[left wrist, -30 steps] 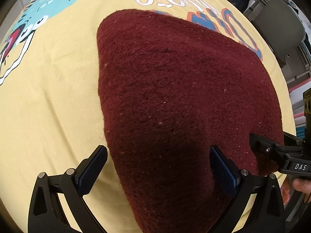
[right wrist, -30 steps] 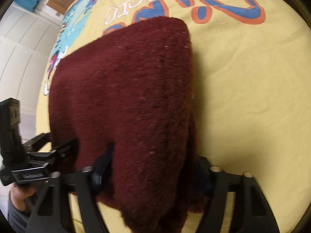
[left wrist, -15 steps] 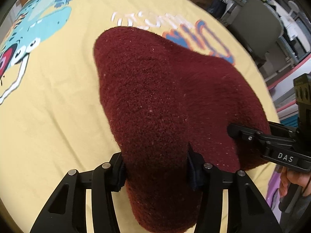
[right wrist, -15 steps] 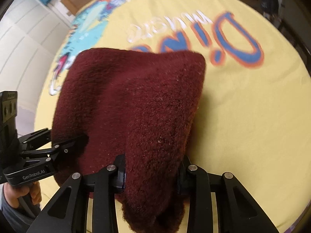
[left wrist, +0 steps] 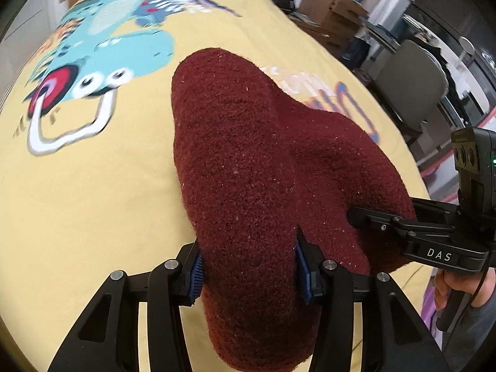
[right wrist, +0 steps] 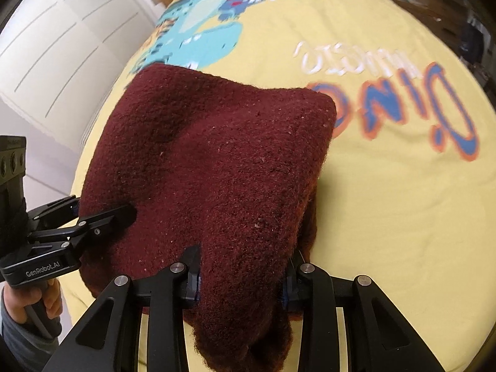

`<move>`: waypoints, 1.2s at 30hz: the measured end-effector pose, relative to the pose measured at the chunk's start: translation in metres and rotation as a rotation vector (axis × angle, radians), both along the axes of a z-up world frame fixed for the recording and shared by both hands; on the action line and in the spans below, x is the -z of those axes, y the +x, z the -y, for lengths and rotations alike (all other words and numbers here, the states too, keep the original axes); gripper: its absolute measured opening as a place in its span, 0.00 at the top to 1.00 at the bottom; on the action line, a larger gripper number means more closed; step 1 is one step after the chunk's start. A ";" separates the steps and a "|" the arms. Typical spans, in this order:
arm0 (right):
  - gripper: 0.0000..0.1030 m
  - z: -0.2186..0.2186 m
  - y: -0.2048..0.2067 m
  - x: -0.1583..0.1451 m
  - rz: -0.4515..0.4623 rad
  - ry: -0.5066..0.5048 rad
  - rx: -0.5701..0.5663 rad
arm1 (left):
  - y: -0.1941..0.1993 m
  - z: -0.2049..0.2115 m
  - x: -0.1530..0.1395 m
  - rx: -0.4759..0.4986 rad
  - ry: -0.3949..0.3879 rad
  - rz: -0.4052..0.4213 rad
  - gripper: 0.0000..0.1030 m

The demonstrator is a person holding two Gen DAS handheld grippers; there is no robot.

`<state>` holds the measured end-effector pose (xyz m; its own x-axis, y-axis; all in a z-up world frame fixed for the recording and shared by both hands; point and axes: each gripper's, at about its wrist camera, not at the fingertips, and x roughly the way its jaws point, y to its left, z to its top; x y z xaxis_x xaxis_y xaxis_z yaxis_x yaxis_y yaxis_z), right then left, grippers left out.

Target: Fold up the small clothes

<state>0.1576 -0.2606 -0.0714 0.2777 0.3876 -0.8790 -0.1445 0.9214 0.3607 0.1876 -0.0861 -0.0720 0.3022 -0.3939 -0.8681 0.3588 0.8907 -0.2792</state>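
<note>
Maroon garment [left wrist: 263, 186] pinched by both jaws; white cabinets [right wrist: 62, 46], seemingly, right view only.

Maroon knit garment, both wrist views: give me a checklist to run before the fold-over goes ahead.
1. Left gripper shut on the maroon knit garment: ok, blue pads press both sides of a bunched edge.
2. Right gripper shut on the garment: ok, cloth bunched between its fingers.
3. Both grips on the same near edge: ok, each view shows the other gripper clamped beside it.
4. Far edge resting on the yellow printed sheet: ok, as far as can be seen.
5. Garment smooth between the grips: not ok, it sags into a dip.
6. Layers underneath aligned: cannot tell, hidden.
</note>
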 end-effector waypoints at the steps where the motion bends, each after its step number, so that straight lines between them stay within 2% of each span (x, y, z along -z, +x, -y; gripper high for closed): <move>1: 0.66 -0.006 -0.001 0.008 -0.012 -0.007 -0.003 | -0.006 -0.011 0.002 -0.011 0.000 -0.005 0.58; 5: 0.62 -0.020 -0.010 0.037 -0.044 -0.027 0.003 | -0.017 -0.045 0.036 -0.053 0.010 -0.083 0.58; 8: 0.54 -0.017 -0.010 0.044 -0.052 -0.030 0.016 | -0.022 -0.051 0.056 -0.074 0.016 -0.097 0.54; 11: 0.46 -0.015 -0.007 0.044 -0.060 -0.047 0.032 | -0.025 -0.065 0.057 -0.096 0.017 -0.095 0.45; 15: 0.24 -0.012 -0.001 0.041 -0.040 -0.104 0.043 | -0.022 -0.067 0.058 -0.115 0.041 -0.113 0.35; 18: 0.21 -0.006 -0.005 0.033 -0.016 -0.130 0.050 | -0.024 -0.073 0.054 -0.152 0.033 -0.142 0.34; 19: 0.20 -0.004 -0.006 0.030 -0.006 -0.141 0.052 | -0.023 -0.076 0.051 -0.162 0.032 -0.151 0.31; 23: 0.15 0.003 -0.012 0.019 0.028 -0.171 0.040 | -0.027 -0.079 0.037 -0.174 0.086 -0.145 0.02; 28: 0.03 0.014 -0.018 0.024 0.043 -0.212 0.047 | -0.036 -0.078 0.026 -0.169 0.135 -0.104 0.01; 32: 0.01 0.031 -0.019 0.041 0.030 -0.216 0.074 | -0.033 -0.077 0.039 -0.163 0.173 -0.120 0.01; 36: 0.01 0.042 -0.023 0.061 0.038 -0.185 0.087 | -0.035 -0.083 0.059 -0.163 0.154 -0.129 0.01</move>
